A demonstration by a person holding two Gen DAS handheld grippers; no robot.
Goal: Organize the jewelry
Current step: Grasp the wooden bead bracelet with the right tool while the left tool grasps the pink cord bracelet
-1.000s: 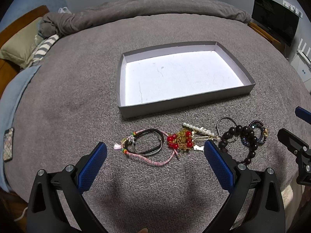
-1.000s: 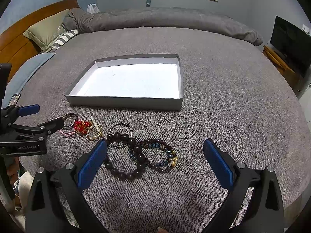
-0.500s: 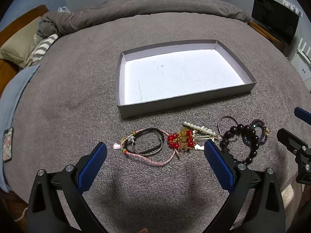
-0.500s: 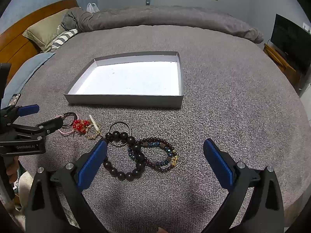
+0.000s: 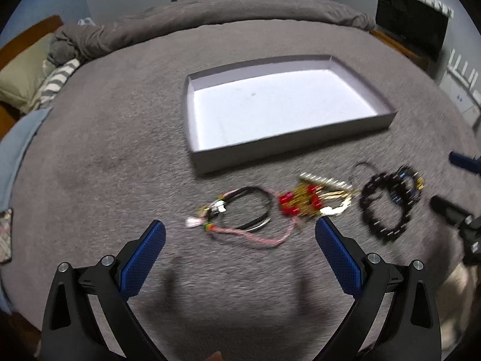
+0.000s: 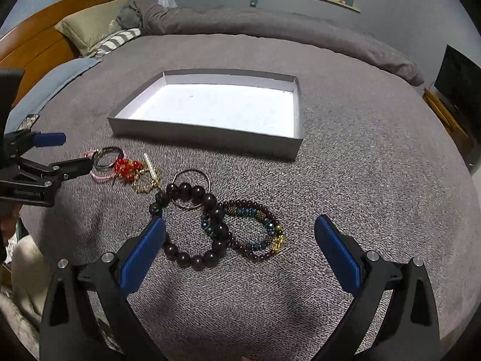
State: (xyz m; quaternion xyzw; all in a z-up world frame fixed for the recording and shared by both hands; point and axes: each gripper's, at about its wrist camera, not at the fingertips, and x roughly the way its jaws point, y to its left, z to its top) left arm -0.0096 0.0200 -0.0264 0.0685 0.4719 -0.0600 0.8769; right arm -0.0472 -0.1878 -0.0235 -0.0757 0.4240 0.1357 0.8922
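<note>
— Progress so far? Nothing moved yet, judging by the box [image 6: 207, 146]: white floor bare, no piece inside.

— And the jewelry?

— All lying on the grey blanket [image 6: 375, 180], in a row just in front of the near wall of the box. From the left: black cord bracelets [image 5: 249, 207] with a pink string, then red beads on gold chain [image 5: 300, 201], a pearl hair clip [image 6: 151, 167], a thin metal ring [image 6: 191, 189], a big dark bead bracelet [image 6: 195, 231], and a bracelet of small blue and brown beads [image 6: 255, 231]. Some overlapping — the big bead bracelet lies across the metal ring and touches the small bead one.

— State of the tongs?

— Left gripper [image 5: 240, 252] spread wide, holding nothing, hovering just before the cord bracelets. Left view blurred, so fine details not clear there. Right gripper [image 6: 240, 249] also spread wide and empty, low over the two bead bracelets, with the big one close to its left finger.

— So what is left?

— Everything, it seems: each piece to be picked up and put in the box. Probably a first grasp near.
</note>
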